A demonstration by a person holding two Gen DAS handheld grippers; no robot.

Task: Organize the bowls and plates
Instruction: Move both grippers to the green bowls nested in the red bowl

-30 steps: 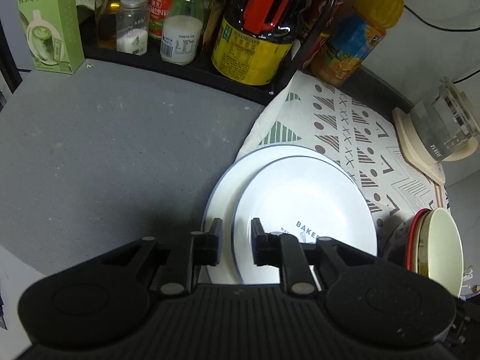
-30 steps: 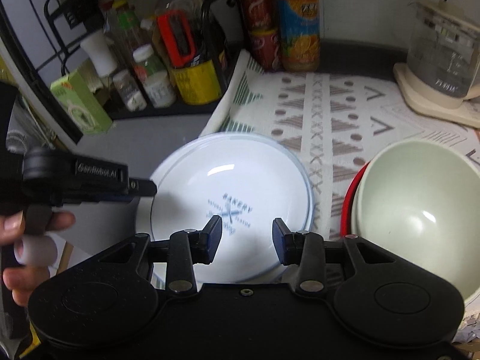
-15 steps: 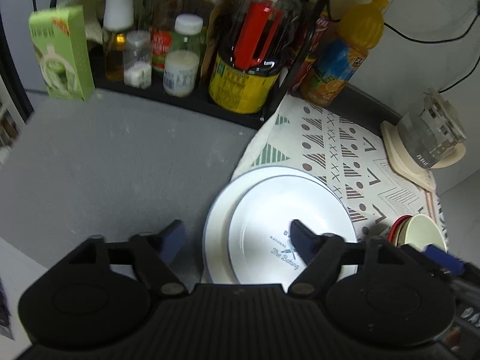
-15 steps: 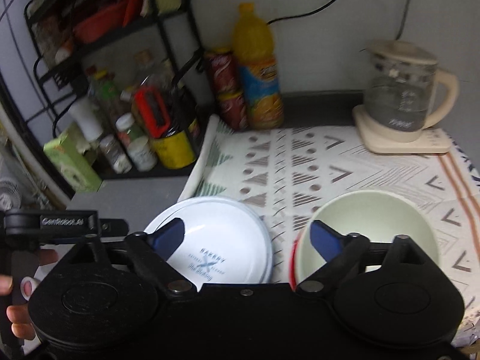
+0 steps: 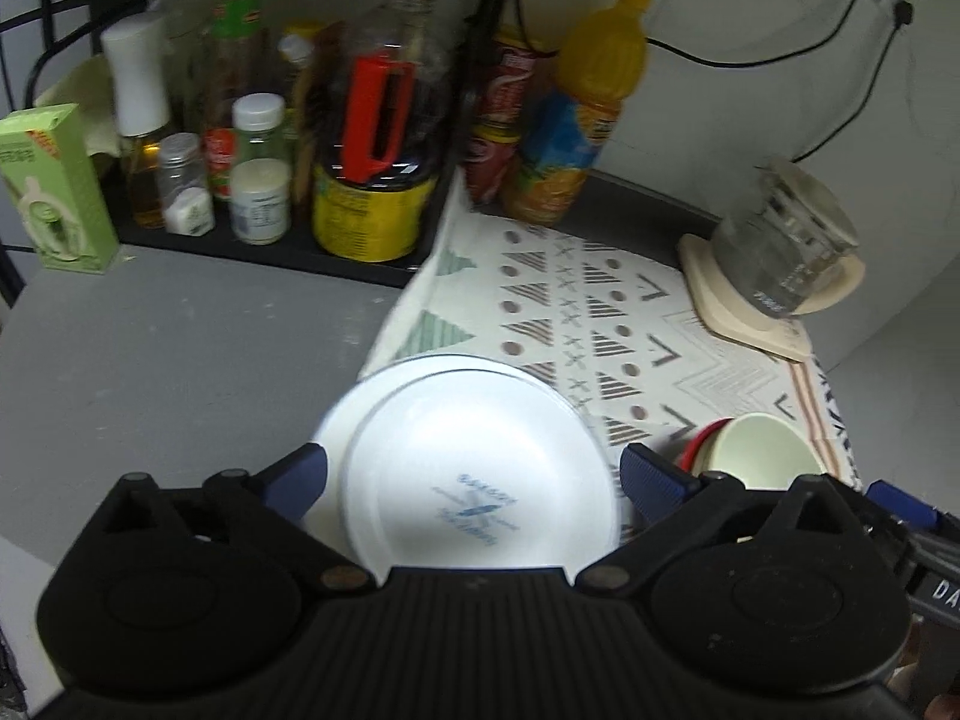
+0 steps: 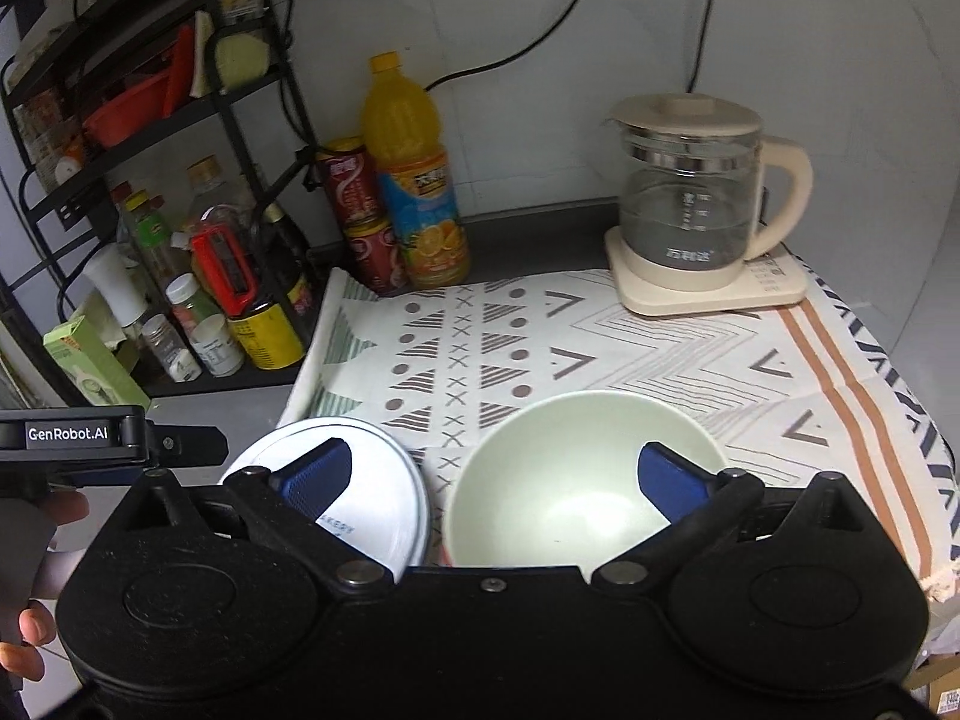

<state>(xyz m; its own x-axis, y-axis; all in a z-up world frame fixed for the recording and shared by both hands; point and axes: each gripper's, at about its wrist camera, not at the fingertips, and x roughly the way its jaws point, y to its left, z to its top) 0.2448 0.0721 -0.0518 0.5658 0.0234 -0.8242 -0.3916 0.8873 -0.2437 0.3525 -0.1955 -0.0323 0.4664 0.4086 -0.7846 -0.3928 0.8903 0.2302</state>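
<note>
Two white plates are stacked, the smaller printed one (image 5: 474, 480) on the larger one (image 5: 336, 420), at the left edge of the patterned cloth (image 5: 600, 312). The stack also shows in the right wrist view (image 6: 384, 492). A pale green bowl (image 6: 570, 480) sits nested in a red bowl (image 5: 699, 441) to the right of the plates. My left gripper (image 5: 474, 474) is open and empty, held above the plates. My right gripper (image 6: 498, 471) is open and empty, above the gap between plates and bowls.
A black rack (image 6: 150, 120) with bottles, jars and a yellow tin (image 5: 372, 216) stands at the back left. A green carton (image 5: 57, 189), an orange juice bottle (image 6: 414, 180), red cans (image 6: 360, 216) and a glass kettle (image 6: 696, 204) line the back.
Both grippers have opened wide and pulled up and back from the plates and bowls. The plates and bowls stay where they were.
</note>
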